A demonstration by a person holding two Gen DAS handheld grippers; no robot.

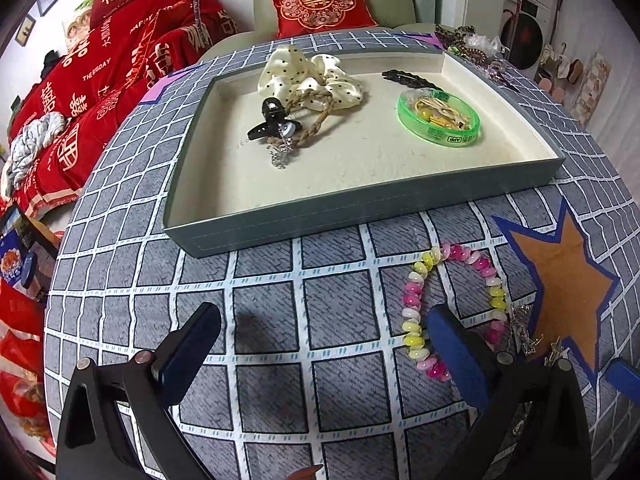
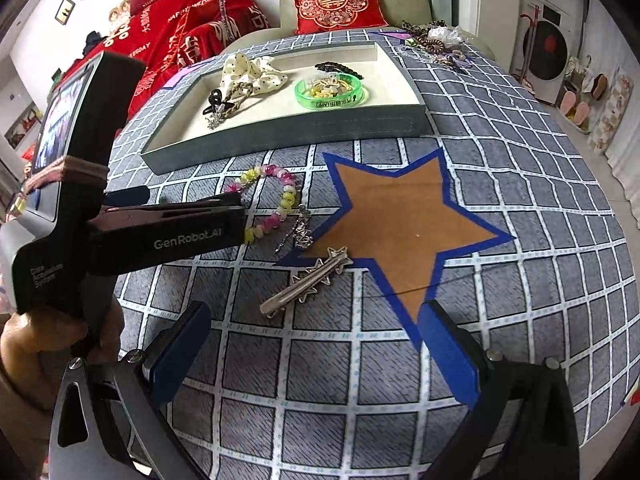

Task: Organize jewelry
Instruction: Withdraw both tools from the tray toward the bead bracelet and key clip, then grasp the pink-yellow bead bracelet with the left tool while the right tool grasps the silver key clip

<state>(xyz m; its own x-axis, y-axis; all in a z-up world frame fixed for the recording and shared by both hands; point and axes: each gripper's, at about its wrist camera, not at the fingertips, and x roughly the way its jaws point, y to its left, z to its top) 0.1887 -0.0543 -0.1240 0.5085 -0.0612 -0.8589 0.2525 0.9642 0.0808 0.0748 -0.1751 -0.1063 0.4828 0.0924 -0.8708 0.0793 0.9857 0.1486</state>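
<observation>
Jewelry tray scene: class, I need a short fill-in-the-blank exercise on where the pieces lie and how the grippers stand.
1. The green bangle lies inside the ____.
2. The pink and yellow bead bracelet lies on the ____, outside the tray.
3. The silver hair clip carries ____-shaped ornaments.
4. Both the left gripper and the right gripper are ____ and empty.

Missing words: tray; tablecloth; star; open
</observation>
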